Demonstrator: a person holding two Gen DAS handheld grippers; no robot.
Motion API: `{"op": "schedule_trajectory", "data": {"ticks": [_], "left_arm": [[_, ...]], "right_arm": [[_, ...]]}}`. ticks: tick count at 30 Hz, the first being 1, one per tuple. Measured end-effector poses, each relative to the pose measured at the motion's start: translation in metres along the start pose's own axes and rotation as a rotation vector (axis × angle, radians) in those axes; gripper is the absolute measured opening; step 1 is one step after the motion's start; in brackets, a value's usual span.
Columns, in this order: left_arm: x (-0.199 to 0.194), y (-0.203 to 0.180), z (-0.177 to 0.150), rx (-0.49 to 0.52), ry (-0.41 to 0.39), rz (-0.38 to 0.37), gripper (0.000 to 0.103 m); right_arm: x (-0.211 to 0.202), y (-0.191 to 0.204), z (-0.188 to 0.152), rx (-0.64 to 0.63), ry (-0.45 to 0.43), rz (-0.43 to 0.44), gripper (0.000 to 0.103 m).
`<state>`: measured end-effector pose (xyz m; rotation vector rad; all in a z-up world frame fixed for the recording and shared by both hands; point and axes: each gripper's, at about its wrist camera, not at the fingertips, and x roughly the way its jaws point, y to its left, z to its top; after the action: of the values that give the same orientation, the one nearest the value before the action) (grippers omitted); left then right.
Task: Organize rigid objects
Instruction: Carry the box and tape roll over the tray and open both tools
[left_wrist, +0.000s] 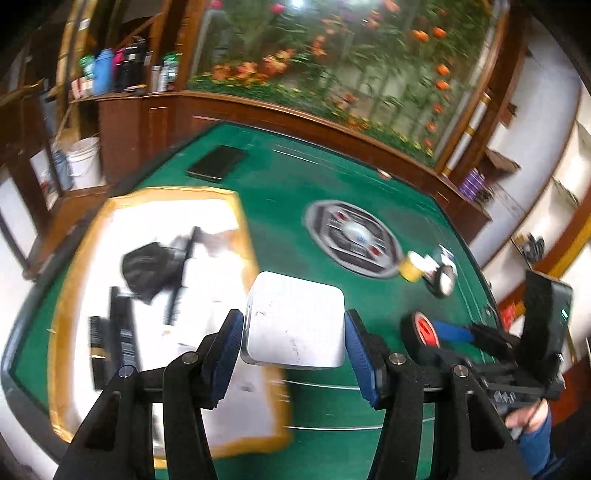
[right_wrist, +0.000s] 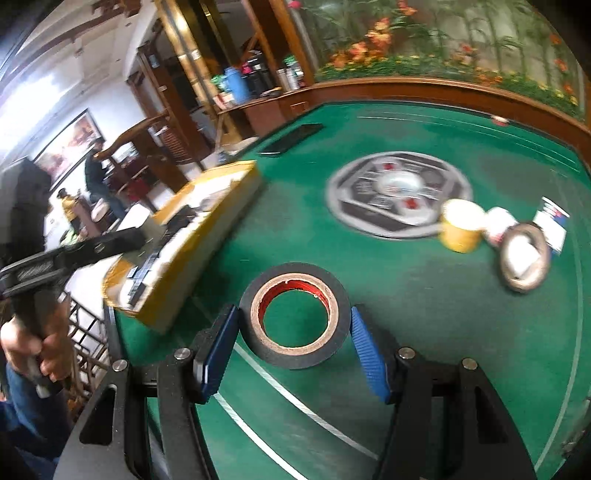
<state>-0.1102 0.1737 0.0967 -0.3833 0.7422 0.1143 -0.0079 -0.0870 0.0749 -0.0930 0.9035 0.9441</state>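
My left gripper (left_wrist: 293, 334) is shut on a white square box (left_wrist: 295, 321) and holds it above the right edge of the yellow-rimmed cardboard box (left_wrist: 74, 258), which holds several black items. My right gripper (right_wrist: 293, 341) is open, its blue pads on either side of a black tape roll with a red core (right_wrist: 295, 319) that lies flat on the green table (right_wrist: 443, 314); the pads do not touch it. The same roll shows in the left wrist view (left_wrist: 421, 328), with my right gripper (left_wrist: 454, 332) beside it.
A yellow cup (right_wrist: 461, 225), a small white container (right_wrist: 500, 221), a second tape roll (right_wrist: 524, 258) and a card (right_wrist: 552, 221) lie at the right. A round control panel (right_wrist: 399, 192) sits mid-table. A black phone (left_wrist: 216, 162) lies at the far edge.
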Motion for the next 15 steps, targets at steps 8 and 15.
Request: {"op": "schedule_trajectory", "data": {"ticks": [8,15], "left_arm": [[0.009,0.076,0.023,-0.065,0.016,0.090,0.058],[0.043,0.121,0.045,-0.096,0.076,0.122,0.059]], "right_arm": [[0.031,0.086,0.026,-0.140,0.062,0.076,0.061],[0.070,0.140,0.040,-0.213,0.121,0.101,0.062]]}}
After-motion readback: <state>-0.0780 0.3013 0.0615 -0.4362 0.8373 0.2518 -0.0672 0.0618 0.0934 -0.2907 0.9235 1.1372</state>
